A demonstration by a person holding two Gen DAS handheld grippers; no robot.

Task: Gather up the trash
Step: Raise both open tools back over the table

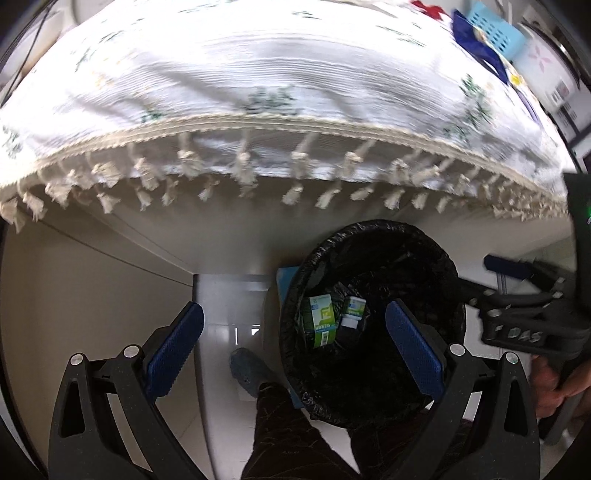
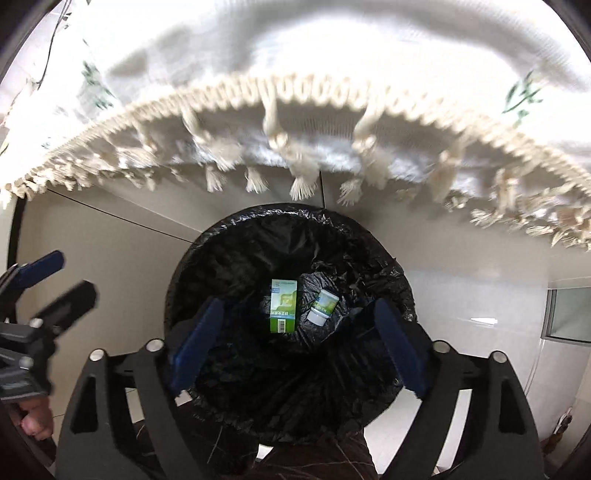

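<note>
A round bin with a black liner [image 2: 384,266] stands on the floor by the table's edge; it also shows in the left wrist view [image 1: 439,254]. Inside lie a green and white carton [image 2: 283,305] [image 1: 322,320] and a small white cup with a green label [image 2: 323,305] [image 1: 354,312]. My right gripper [image 2: 299,336] is open and empty, straight above the bin's mouth. My left gripper [image 1: 295,343] is open and empty, above the bin's left rim. Each gripper shows at the edge of the other's view [image 1: 524,291] [image 2: 55,280].
A table with a white flowered cloth [image 1: 258,74] and cream tassel fringe [image 2: 295,107] overhangs the bin. A light blue basket [image 1: 495,29] and dark blue items sit at its far right. My dark trouser leg [image 1: 288,435] and a grey shoe [image 1: 247,373] are below, on pale floor tiles.
</note>
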